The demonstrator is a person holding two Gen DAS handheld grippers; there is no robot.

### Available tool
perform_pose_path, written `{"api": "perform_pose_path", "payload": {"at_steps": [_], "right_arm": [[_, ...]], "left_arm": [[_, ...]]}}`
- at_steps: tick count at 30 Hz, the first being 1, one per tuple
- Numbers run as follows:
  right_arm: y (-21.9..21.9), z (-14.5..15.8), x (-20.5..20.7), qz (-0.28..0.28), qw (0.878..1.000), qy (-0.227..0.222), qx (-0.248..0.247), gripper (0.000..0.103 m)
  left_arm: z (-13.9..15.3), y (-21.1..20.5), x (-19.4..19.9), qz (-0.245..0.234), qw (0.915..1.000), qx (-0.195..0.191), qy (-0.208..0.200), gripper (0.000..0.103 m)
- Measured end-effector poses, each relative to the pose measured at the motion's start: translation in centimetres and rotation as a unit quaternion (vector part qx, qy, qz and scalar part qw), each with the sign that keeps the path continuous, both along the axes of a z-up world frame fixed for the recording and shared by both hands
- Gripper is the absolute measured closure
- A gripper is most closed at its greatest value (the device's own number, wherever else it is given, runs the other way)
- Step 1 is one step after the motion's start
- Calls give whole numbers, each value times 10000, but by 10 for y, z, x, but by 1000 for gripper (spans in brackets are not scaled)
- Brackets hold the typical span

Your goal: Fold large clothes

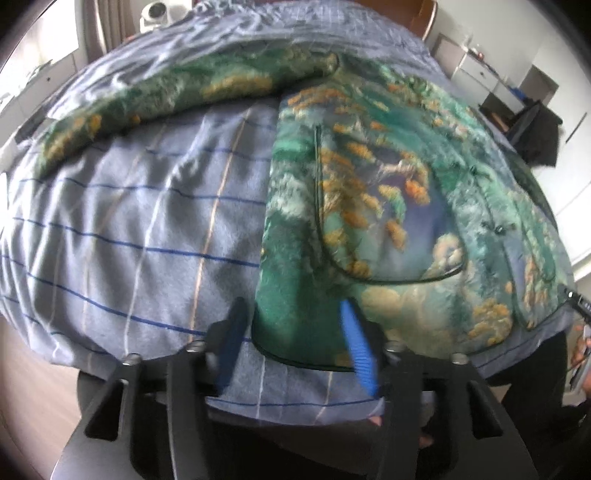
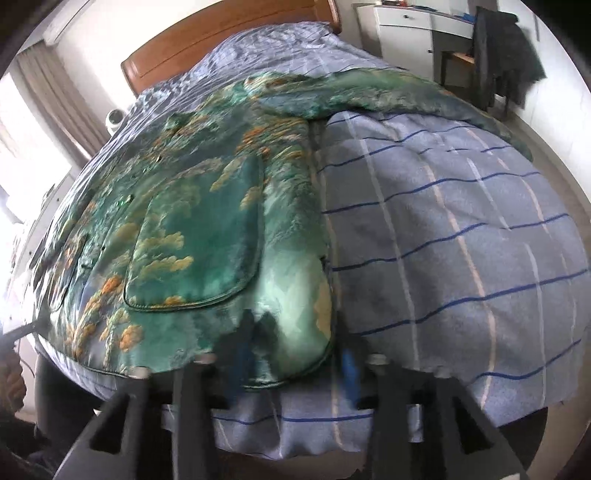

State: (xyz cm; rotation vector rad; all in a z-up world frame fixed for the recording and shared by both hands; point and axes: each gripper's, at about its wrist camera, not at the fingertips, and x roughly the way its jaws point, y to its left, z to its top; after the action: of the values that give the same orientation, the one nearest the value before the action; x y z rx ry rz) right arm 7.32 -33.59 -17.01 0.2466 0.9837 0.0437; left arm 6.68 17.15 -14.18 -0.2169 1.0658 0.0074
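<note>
Blurring right gripper (image 2: 295,354) jaws, jacket (image 2: 207,221) hem between, contact unclear

Each handheld gripper was a black angular frame with silver screw heads on top. The left gripper (image 1: 295,332) carried ribbed blue pads on its fingers (image 1: 357,347); the right gripper (image 2: 295,354) showed the same blue, blurred.

Jacket (image 2: 207,236): glossy satin-like cloth, woven green and orange pattern, corded trim. Bedcover (image 2: 461,229): matt soft cloth, faintly fuzzy, creased. Headboard (image 2: 229,33): smooth varnished wood. Left claw (image 1: 295,343): matt black plastic, ribbed blue pads (image 1: 360,354), shiny metal bolts.
</note>
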Motion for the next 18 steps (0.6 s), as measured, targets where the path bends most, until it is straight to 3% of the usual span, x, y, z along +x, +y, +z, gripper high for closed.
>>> {"api": "perform_pose_path", "payload": {"at_steps": [3, 5, 10, 12, 15, 18], "right_arm": [[-10, 8, -7, -219, 9997, -55, -86, 49], [-16, 15, -10, -352, 9992, -110, -178, 42], [-37, 39, -16, -650, 9958, -540, -363, 33], [-51, 46, -12, -771, 9946, -676, -173, 31], [-83, 51, -4, -1014, 9905, -886, 265, 31], [-116, 57, 4, -1220, 9833, -1294, 382, 31]], "left_arm": [[22, -6, -2, 69, 9994, 72, -329, 29], [40, -11, -1, 180, 9975, 235, -635, 9], [81, -29, 9, 450, 9839, 387, -1687, 2], [91, -37, 17, 502, 9785, 338, -1972, 1], [96, -48, 29, 468, 9779, 175, -2032, 1], [92, -58, 38, 361, 9820, 46, -1852, 1]]}}
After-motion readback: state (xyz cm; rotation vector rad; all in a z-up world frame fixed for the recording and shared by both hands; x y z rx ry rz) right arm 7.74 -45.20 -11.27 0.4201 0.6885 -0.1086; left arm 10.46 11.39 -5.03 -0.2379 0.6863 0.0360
